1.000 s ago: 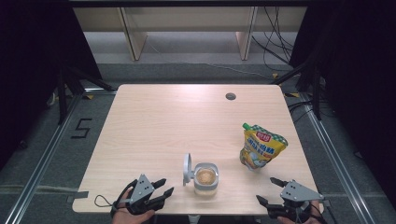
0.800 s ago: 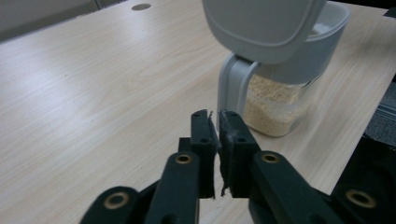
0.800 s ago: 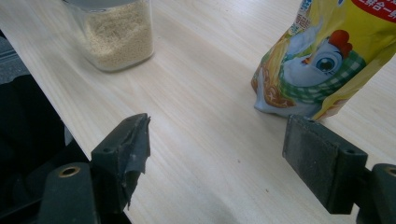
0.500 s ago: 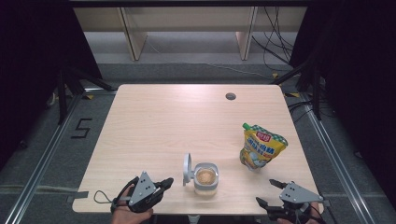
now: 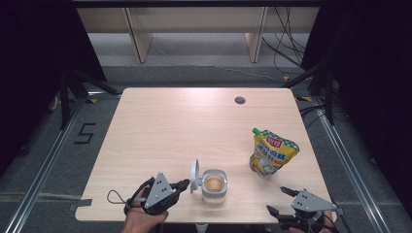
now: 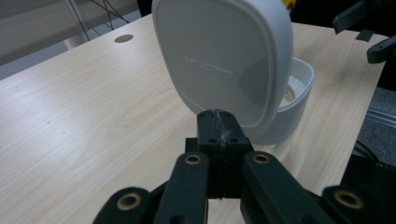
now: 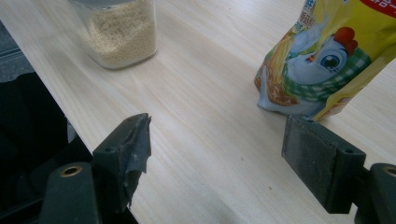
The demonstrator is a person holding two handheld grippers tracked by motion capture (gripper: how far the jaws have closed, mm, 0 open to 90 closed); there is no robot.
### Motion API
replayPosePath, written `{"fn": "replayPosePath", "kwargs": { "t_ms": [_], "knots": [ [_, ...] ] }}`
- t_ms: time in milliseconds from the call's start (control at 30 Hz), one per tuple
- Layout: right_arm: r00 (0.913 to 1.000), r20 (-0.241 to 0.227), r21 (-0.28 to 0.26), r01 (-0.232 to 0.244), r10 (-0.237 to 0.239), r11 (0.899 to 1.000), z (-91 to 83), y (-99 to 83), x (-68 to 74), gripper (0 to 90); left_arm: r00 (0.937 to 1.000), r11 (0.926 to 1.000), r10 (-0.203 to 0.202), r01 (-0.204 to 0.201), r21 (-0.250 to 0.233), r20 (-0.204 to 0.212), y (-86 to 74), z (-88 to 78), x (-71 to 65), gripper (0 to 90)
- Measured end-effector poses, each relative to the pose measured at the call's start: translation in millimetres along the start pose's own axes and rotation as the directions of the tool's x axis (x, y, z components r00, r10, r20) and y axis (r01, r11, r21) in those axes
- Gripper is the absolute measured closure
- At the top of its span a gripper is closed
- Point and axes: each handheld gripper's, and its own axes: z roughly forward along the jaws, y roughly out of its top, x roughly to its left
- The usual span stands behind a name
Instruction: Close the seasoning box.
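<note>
A small clear jar (image 5: 214, 186) of tan granules stands near the table's front edge, its white hinged lid (image 5: 194, 175) upright on its left side. My left gripper (image 5: 184, 184) is shut with nothing between its jaws, its tips just short of the lid (image 6: 219, 60); I cannot tell whether they touch. In the left gripper view the closed left gripper (image 6: 218, 127) points at the lid's underside, with the jar rim (image 6: 299, 88) behind. My right gripper (image 5: 278, 200) is open at the front right, empty. A yellow pouch (image 5: 272, 154) stands beyond it.
In the right gripper view my right gripper (image 7: 224, 149) stands wide, between the jar (image 7: 122, 32) at far left and the pouch (image 7: 327, 60) at far right. The wooden table (image 5: 194, 121) has a cable hole (image 5: 239, 100) at the back right. Dark floor surrounds it.
My left gripper's jaws have closed, and the gripper has risen and edged toward the jar's lid. The right gripper, jar and pouch have stayed put.
</note>
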Motion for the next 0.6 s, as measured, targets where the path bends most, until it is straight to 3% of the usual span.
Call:
{"fn": "replayPosePath", "kwargs": {
  "t_ms": [600],
  "knots": [
    [0.9999,-0.003,0.001,0.011,-0.011,1.0,1.3,0.1,-0.4,24.9,0.9989,0.9992,0.034,-0.033,-0.022,0.032,21.5,11.0,-10.0,89.1]
  ]
}}
